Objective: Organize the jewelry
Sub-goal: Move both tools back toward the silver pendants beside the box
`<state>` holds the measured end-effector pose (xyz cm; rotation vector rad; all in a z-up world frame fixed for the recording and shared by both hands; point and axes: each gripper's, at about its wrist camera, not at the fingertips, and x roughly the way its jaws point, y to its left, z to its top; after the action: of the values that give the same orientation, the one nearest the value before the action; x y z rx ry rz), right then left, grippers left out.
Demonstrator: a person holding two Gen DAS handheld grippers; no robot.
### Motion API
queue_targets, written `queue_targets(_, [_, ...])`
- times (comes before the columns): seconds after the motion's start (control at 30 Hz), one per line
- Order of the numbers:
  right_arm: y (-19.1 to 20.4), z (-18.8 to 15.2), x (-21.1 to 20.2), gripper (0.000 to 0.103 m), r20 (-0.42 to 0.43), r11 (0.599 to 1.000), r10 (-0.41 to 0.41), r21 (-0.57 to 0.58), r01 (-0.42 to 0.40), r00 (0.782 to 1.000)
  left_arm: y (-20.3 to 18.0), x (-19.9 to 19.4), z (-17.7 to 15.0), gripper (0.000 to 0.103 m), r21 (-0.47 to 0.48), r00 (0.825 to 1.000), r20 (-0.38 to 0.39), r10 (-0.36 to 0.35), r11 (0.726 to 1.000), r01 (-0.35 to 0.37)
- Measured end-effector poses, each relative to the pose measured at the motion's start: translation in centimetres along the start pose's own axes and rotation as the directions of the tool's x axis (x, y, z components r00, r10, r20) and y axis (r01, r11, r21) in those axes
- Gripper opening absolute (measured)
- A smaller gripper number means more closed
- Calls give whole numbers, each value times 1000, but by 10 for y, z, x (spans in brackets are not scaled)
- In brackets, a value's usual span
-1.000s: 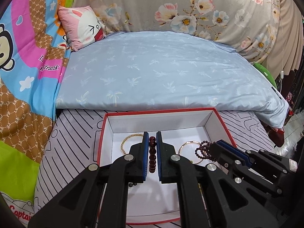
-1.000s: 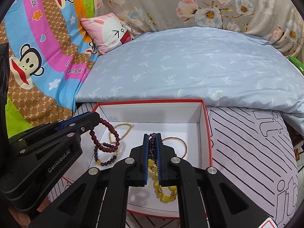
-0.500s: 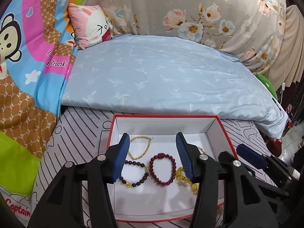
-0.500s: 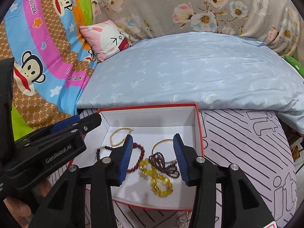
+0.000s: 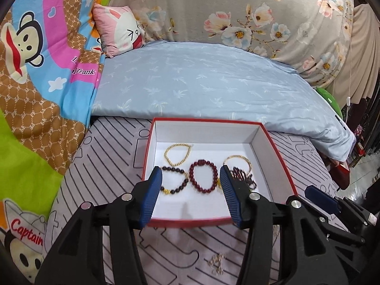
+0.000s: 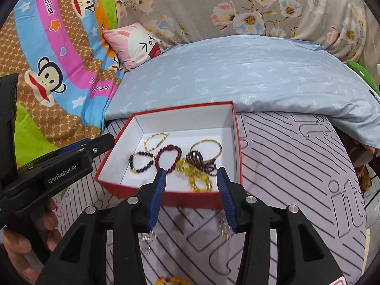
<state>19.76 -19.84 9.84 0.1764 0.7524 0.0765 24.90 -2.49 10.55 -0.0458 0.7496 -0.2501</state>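
Jewelry is mostly gathered in the red box (image 5: 280, 163) on the striped bed sheet (image 5: 106, 166): a thin gold chain (image 5: 177, 154) at the far left, a dark bead bracelet (image 5: 174, 180) nearer, a red bead bracelet (image 5: 204, 176) in the middle, and a gold bangle (image 6: 206, 147), purple beads (image 6: 201, 161) and yellow beads (image 6: 194, 175) piled on the right. Both claws are released and carry nothing; the left claw (image 5: 190, 196) hangs over the box's near rim, the right claw (image 6: 191, 194) just near of it. Pieces remain outside, so the step in hand is probably the next pickup: small silvery items (image 6: 146, 239) lie on the sheet near the box, another (image 6: 223, 224) beside the right claw's right finger, and a yellow bead strand (image 6: 171, 281) at the near edge. For a clean pickup, come down with the pads straddling a single piece, close on the metal rather than a fold of sheet, and lift before carrying. Set it in the bare near floor of the box, apart from the right-hand pile, which looks prone to tangling.
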Motion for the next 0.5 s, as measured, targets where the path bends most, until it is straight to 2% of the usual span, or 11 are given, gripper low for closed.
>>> queue_targets(0.5, [-8,-75,-45,44,-68,1000,-20,10,21,998,7,-38,-87,48,-31,995,-99,-4,1000,1])
